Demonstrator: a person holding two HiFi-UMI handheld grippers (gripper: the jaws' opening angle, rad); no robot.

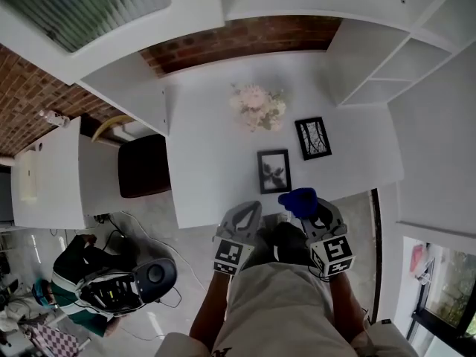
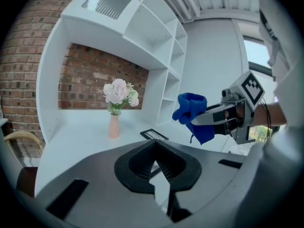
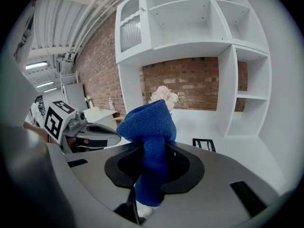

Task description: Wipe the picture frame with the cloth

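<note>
Pinching the blue cloth [image 3: 149, 127], the right gripper [image 3: 151, 160] has its jaws pressed onto the fabric. The cloth stands up from between them in a bunched fold, and a shorter tail hangs below. In the head view the right gripper [image 1: 309, 208] sits at the front edge of the white desk [image 1: 208, 147], with the cloth [image 1: 297, 199] at its tip.

The left gripper [image 2: 156, 163] has its jaws pressed together with nothing between them. In the head view the left gripper [image 1: 253, 208] is at 9 o'clock from the right gripper, just beside it, at the same desk edge. Both grippers are held above the person's lap [image 1: 290, 311].

Two picture frames lie on the desk:
- The near frame [image 1: 274, 171] is at 11 o'clock from the right gripper and at 1 o'clock from the left gripper. It is close to both but apart from both. The cloth does not touch it.
- The far frame [image 1: 313, 137] is at 1 o'clock from the near frame, and a gap of bare desk separates the two.

A vase of pale flowers [image 1: 258, 107] stands at 12 o'clock from the near frame, toward the brick wall [image 1: 245, 39]. White shelving [image 1: 387, 58] closes the desk at 3 o'clock. A dark stool [image 1: 145, 166] stands at 9 o'clock from the desk.
</note>
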